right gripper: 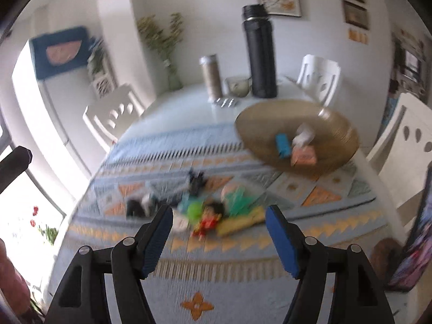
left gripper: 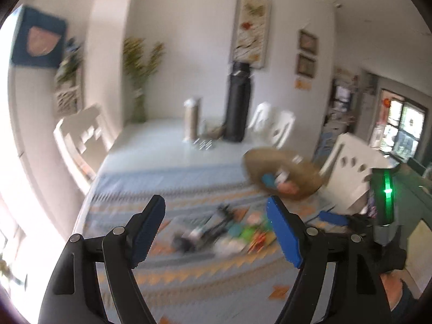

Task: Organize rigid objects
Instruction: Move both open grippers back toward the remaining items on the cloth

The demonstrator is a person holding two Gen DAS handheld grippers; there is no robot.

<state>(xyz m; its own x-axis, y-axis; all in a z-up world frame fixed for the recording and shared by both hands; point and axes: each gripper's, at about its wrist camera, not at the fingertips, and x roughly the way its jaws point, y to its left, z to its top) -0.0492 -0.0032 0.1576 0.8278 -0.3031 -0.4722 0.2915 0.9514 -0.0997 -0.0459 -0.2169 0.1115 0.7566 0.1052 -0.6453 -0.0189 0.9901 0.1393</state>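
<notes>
A pile of small toys [right gripper: 208,210] lies on the patterned tablecloth [right gripper: 270,283]: a red figure, a green ball, a teal piece, a yellow piece and black parts. It also shows blurred in the left wrist view [left gripper: 216,232]. A round woven basket [right gripper: 297,135] at the right holds a blue block [right gripper: 282,144] and a pink box; the basket shows in the left wrist view too [left gripper: 283,172]. My left gripper [left gripper: 216,229] is open and empty above the pile. My right gripper [right gripper: 218,235] is open and empty, near side of the pile. The right gripper's body shows in the left wrist view [left gripper: 386,197].
A tall black flask [right gripper: 260,51], a brown tumbler [right gripper: 210,75], a small glass bowl [right gripper: 239,86] and a blister pack stand at the table's far end. White chairs [right gripper: 113,116] surround the table. A vase with plants [right gripper: 167,54] stands by the wall.
</notes>
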